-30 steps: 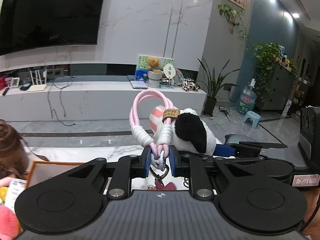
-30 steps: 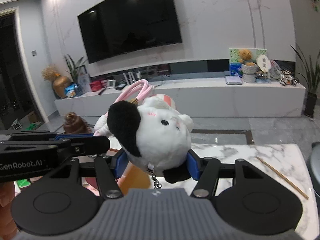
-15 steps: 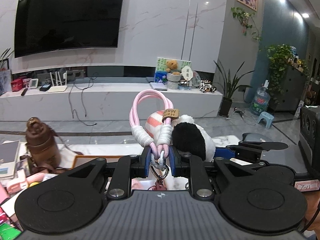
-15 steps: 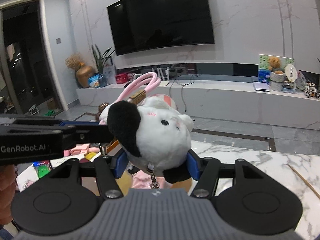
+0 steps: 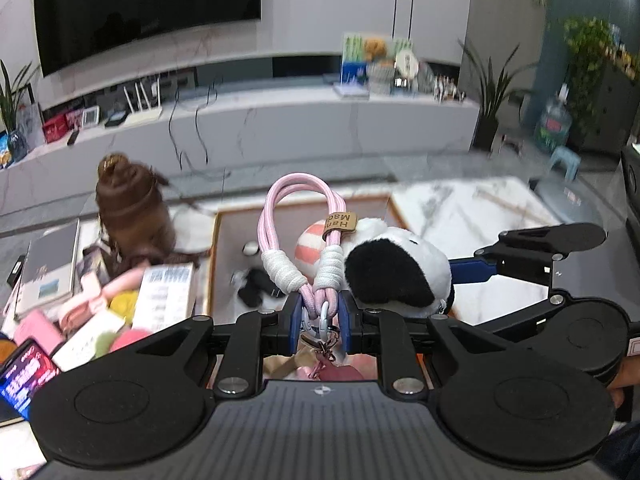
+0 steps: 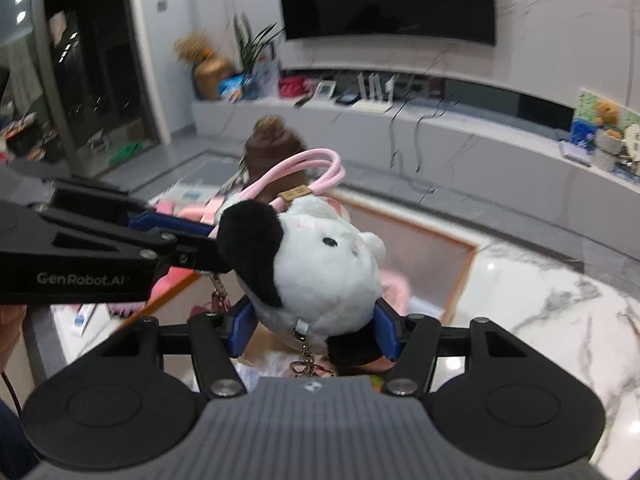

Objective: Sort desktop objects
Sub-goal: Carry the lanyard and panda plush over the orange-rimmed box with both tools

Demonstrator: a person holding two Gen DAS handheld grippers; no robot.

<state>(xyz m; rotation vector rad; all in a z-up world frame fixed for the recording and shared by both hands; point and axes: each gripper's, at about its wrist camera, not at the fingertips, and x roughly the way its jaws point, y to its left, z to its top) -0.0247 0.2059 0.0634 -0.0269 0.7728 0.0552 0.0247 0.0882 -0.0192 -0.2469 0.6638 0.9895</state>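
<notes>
plush toy [image 6: 320, 272], white with a black ear, sits clenched between the blue pads of the right gripper [image 6: 312, 326], held in the air above the wooden tray [image 6: 460, 280] on the marble table [image 6: 560, 320]. left gripper [image 5: 319, 322] pinches the clasp end of the toy's pink cord loop [image 5: 298, 208], with the toy at its 2 o'clock. brown bottle [image 5: 132, 208] and clutter pile [image 5: 100, 312] lie at 10 o'clock of the left gripper.
</notes>
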